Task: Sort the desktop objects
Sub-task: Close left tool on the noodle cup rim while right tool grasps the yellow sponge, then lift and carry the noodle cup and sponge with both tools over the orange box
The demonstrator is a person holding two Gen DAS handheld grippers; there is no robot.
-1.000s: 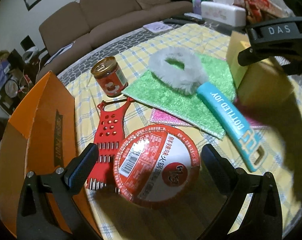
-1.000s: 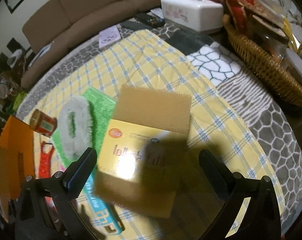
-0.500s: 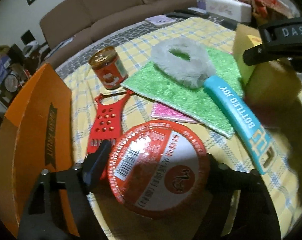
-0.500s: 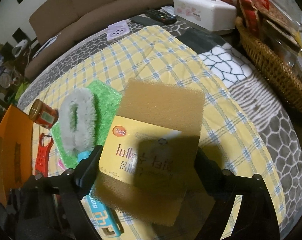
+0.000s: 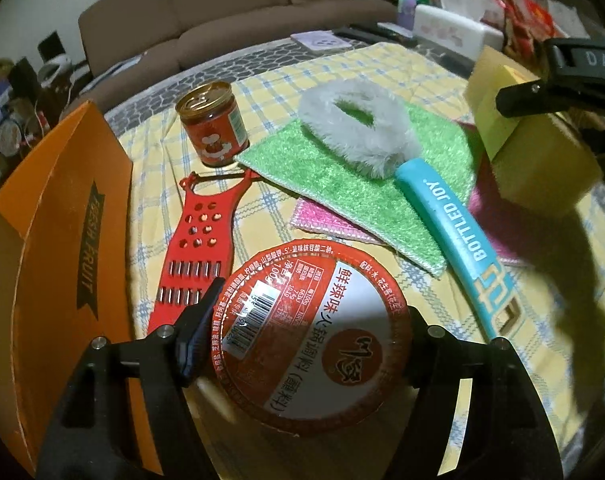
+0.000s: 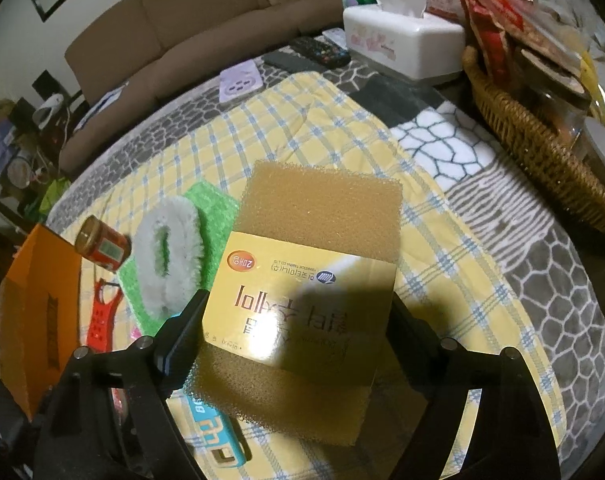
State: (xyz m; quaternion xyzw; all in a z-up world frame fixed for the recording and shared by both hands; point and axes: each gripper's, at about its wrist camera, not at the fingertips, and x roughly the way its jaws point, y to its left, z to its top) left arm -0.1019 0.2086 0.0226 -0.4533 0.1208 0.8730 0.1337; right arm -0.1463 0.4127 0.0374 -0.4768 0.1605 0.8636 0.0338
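Observation:
A round red tub (image 5: 302, 360) with a printed foil lid sits between the fingers of my left gripper (image 5: 310, 320), and both pads press on its rim. My right gripper (image 6: 298, 316) is closing on a tan sponge block (image 6: 318, 220) with a yellow paper band; its pads touch the sponge's two sides. In the left wrist view that sponge (image 5: 534, 160) shows at the right under the right gripper (image 5: 562, 80). A red-labelled jar (image 5: 214, 124), a red grater (image 5: 200, 240), a fluffy brush (image 5: 358, 120) with a blue handle, a green cloth (image 5: 342, 184) and a pink cloth (image 5: 322, 220) lie on the yellow checked cloth.
An orange cardboard box (image 5: 54, 260) stands open at the left edge. A white tissue box (image 6: 402, 40), remote controls (image 6: 314, 54) and a wicker basket (image 6: 534, 140) crowd the far right. A brown sofa (image 6: 174, 24) runs behind the table.
Both grippers have narrowed from wide open: the left onto the red tub, the right onto the sponge. Tub and sponge now sit tight between the fingers.

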